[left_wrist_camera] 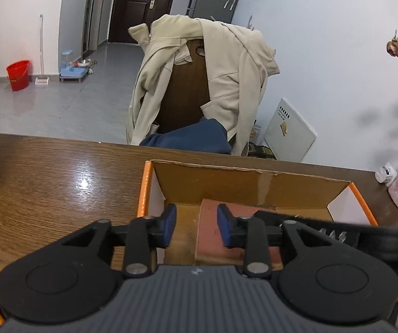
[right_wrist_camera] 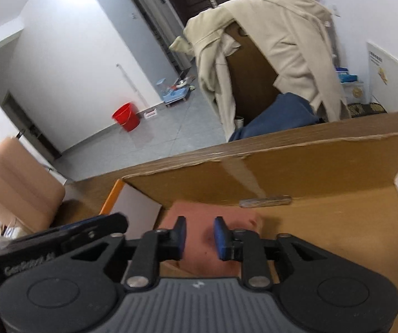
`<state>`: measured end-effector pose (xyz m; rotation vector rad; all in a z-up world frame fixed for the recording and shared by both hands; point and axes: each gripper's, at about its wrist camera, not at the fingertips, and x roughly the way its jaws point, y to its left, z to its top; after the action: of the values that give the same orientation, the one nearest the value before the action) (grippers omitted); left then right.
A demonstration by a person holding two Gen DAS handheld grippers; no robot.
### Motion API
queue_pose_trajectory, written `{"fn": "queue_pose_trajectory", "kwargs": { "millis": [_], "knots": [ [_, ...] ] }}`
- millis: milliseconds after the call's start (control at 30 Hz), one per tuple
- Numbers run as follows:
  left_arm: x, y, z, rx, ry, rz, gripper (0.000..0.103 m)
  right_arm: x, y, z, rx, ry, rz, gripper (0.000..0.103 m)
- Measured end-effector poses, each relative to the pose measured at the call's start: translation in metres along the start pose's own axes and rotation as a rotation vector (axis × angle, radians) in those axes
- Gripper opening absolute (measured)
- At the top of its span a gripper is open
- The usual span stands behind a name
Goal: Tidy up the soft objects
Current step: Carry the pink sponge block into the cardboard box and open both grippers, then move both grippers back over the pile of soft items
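**Cloth may be lifting back out of the box**

Both claws are hanging inside the cardboard box (left_wrist_camera: 254, 186), side by side. The left gripper (left_wrist_camera: 196, 227) and right gripper (right_wrist_camera: 199, 236) are standing slightly spread, pinching nothing. The folded pink cloth (right_wrist_camera: 199, 211) is lying just beneath them; withdrawing carelessly risks a pad snagging it.

I saw a cardboard box (left_wrist_camera: 254, 186) that was plain brown inside, with orange edges and white side flaps. In it lay a dusty-pink folded cloth (left_wrist_camera: 212, 238). My left gripper (left_wrist_camera: 197, 229) and right gripper (right_wrist_camera: 199, 237) were black, each with blue pads (left_wrist_camera: 171, 227) and a grey ribbed body. The table (left_wrist_camera: 46, 177) was dark brown woodgrain, glossy. Behind it a cream jacket (left_wrist_camera: 226, 69) hung on a brown chair (left_wrist_camera: 185, 88), above a navy garment (left_wrist_camera: 193, 136). A red bucket (left_wrist_camera: 17, 75) stood on grey floor tiles (left_wrist_camera: 74, 102), before white walls (left_wrist_camera: 323, 55).
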<state>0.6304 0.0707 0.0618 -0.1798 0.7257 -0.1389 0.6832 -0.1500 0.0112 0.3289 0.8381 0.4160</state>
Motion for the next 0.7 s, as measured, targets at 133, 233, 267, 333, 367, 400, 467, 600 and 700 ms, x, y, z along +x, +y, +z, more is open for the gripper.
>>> {"fn": "queue_pose_trajectory", "kwargs": {
  "millis": [133,233,267,333,367,400,467,600,700],
  "knots": [
    [-0.033,-0.011,0.004,0.032,-0.015,0.015,0.040,-0.049,0.006,0.007,-0.021,-0.044,-0.017,0.029],
    [-0.076,-0.020,0.009,0.057,-0.055,0.021,0.048,-0.100,0.012,0.014,-0.061,-0.070,-0.048,0.044],
    [-0.098,-0.023,0.009,0.065,-0.074,0.024,0.053,-0.117,0.012,0.016,-0.072,-0.081,-0.053,0.047],
    [-0.132,-0.031,0.011,0.086,-0.099,0.031,0.061,-0.164,0.016,0.014,-0.091,-0.102,-0.066,0.063],
    [-0.152,-0.035,0.010,0.100,-0.120,0.036,0.067,-0.183,0.016,0.013,-0.093,-0.108,-0.065,0.066],
    [-0.177,-0.041,0.008,0.116,-0.143,0.041,0.074,-0.204,0.017,0.011,-0.094,-0.110,-0.060,0.071],
    [-0.219,-0.051,0.000,0.143,-0.183,0.052,0.081,-0.248,0.018,0.004,-0.103,-0.120,-0.044,0.076],
    [-0.291,-0.071,-0.024,0.166,-0.262,0.093,0.091,-0.330,0.024,-0.025,-0.150,-0.182,-0.065,0.086],
    [-0.333,-0.085,-0.054,0.189,-0.303,0.101,0.095,-0.381,0.025,-0.056,-0.170,-0.230,-0.062,0.086]
  ]
}}
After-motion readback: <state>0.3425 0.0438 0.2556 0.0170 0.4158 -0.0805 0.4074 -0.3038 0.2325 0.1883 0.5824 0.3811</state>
